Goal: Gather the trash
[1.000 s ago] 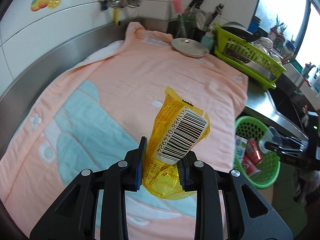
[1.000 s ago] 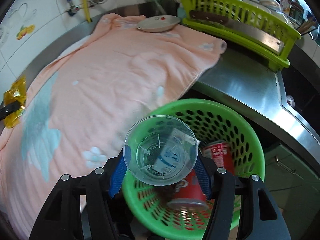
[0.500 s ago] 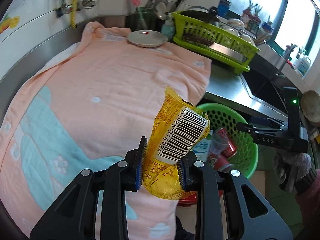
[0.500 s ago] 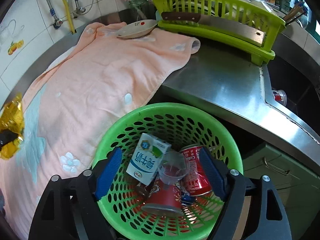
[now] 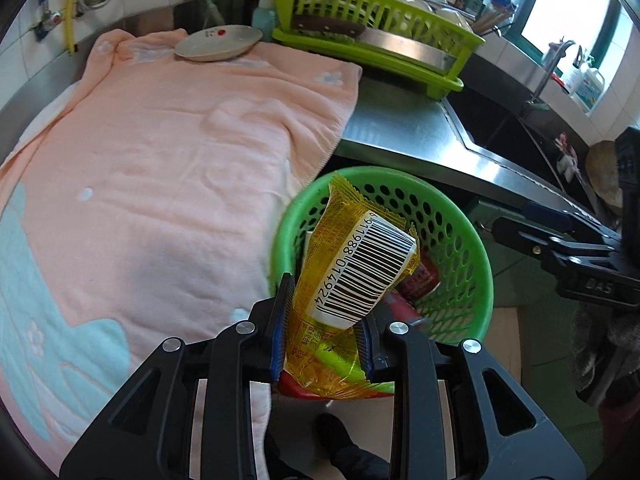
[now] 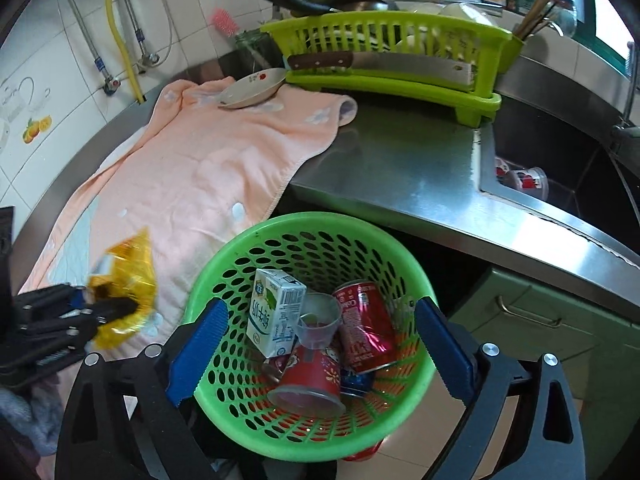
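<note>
Translucent yellow plastic wrapper (image 5: 352, 280), black-and-white barcode; perforated green plastic basket (image 6: 280, 236); peach terry towel (image 5: 160, 160), pale blue pattern, white flowers.

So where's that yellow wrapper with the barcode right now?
The yellow wrapper is pinched in the left gripper, in front of the green basket beside the pink towel; the right wrist view shows it left of the basket.

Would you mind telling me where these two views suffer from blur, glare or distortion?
Left wrist view: sharp on the wrapper in the left gripper; the window is blown out, and fisheye bends the counter edge. Right wrist view: the wrapper and left gripper are motion-smeared, while the basket is crisp; glare on the counter.
</note>
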Demonstrator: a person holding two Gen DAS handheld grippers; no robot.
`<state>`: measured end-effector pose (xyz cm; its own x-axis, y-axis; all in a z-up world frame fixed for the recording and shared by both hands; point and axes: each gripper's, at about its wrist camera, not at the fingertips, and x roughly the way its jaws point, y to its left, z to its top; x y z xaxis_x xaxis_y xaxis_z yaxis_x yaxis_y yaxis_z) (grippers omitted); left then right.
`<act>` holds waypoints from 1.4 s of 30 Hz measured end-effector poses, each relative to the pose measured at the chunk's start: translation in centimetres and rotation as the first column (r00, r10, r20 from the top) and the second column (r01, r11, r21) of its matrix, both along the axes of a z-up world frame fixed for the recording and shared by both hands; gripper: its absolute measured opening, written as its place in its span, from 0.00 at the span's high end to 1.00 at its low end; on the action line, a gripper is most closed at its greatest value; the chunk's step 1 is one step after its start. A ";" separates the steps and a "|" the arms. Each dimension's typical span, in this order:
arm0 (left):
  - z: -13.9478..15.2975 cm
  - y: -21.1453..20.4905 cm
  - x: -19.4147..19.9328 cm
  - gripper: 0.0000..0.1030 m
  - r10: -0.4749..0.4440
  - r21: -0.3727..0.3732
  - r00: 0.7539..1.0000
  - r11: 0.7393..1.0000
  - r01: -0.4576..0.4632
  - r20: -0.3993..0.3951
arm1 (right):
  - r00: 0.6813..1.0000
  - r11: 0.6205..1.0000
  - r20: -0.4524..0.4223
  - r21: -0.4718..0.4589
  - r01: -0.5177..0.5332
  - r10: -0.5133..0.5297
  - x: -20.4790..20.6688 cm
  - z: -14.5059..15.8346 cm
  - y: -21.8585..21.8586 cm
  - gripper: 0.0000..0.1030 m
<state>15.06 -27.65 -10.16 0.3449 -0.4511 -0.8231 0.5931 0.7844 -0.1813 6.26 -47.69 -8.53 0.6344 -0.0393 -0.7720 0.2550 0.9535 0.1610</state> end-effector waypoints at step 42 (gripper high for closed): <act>5.9 6.9 -3.6 0.20 0.115 -0.025 0.982 0.993 -0.113 0.147 | 0.997 0.999 0.052 -0.028 -0.047 0.048 -5.4 2.8 9.1 0.09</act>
